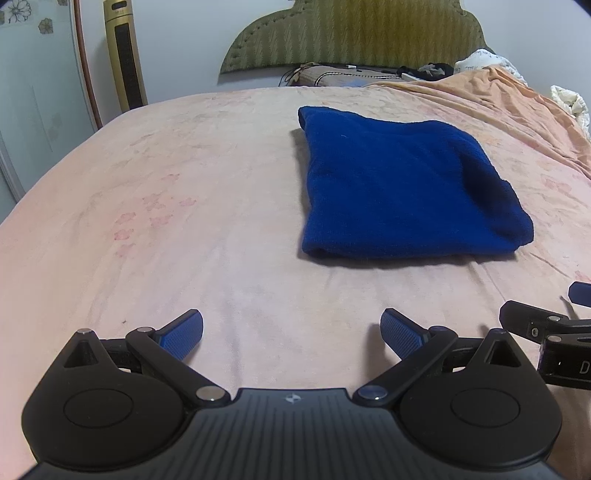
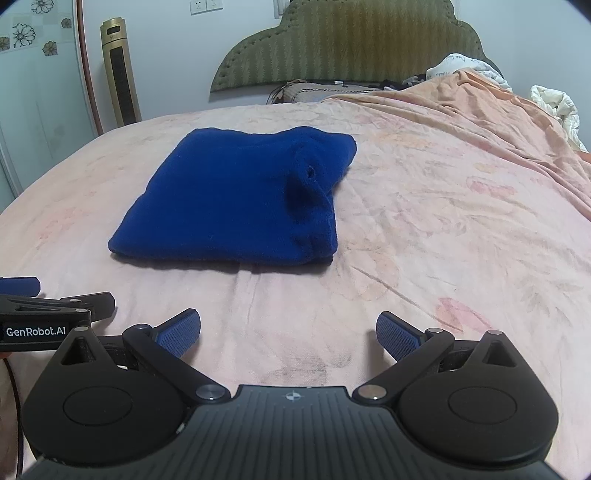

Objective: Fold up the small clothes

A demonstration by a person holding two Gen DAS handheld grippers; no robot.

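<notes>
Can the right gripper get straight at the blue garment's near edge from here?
Probably yes. The right gripper has its jaws open and empty, and only bare pink bedsheet lies between it and the folded blue garment, ahead and slightly left.

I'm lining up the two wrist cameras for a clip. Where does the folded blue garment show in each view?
Left wrist: the folded blue garment lies right of centre, ahead of the open left gripper.
Right wrist: the same garment lies left of centre, ahead of the open right gripper.
Shared landmark: the green headboard behind the bed.
</notes>
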